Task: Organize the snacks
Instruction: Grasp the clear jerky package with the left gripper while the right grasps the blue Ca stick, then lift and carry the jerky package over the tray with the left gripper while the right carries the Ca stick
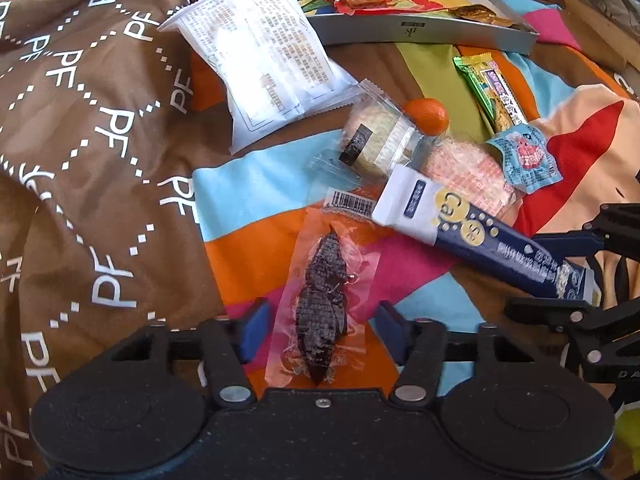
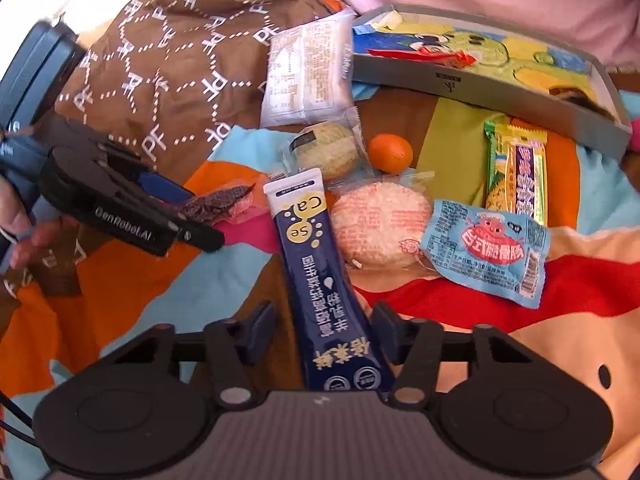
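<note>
Both grippers sit over the snack pile with their jaws spread and nothing clamped. The left gripper [image 1: 320, 328] straddles the dark jerky pack [image 1: 322, 308], which lies flat on the striped cloth [image 1: 256, 184] between its fingers; the right gripper [image 2: 322, 330] straddles the blue tube [image 2: 320, 280] the same way. The grey tray [image 2: 480, 76] waits at the back, with only a couple of wrappers in it, so most of the sorting looks undone. The risks lie in the grasps — the jerky's clear film is thin and slack, so closing fingers may pinch cloth along with it or let it slide out. The tube's far end lies just beside the round cake [image 2: 380, 228] and the jerky, and lifting it could drag either. The mandarin [image 2: 390, 152] could roll if nudged.
</note>
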